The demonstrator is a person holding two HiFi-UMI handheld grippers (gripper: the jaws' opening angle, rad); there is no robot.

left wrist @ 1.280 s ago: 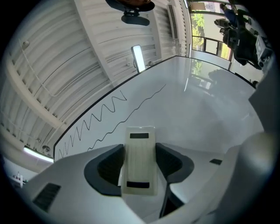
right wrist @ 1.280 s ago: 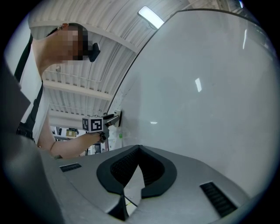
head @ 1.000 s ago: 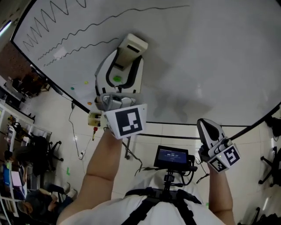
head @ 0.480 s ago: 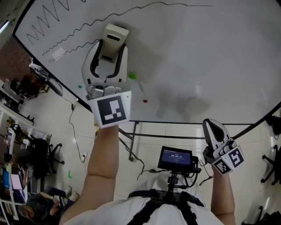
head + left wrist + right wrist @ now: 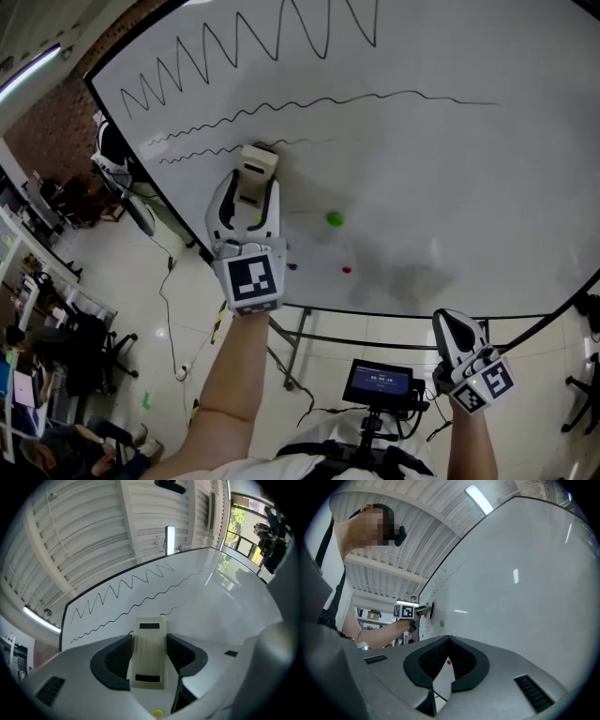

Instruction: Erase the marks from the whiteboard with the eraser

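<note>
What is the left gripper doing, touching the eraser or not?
Touching. The left gripper view shows the eraser clamped in the left gripper, both dark pads pressed against its sides, no gap.

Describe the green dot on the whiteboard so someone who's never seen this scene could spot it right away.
Start at the big whiteboard and find the cream eraser that the left gripper holds against it. Just to the right of that gripper sits a small round green dot. It's the only green one: lower down are a red dot and a darker dot.
</note>
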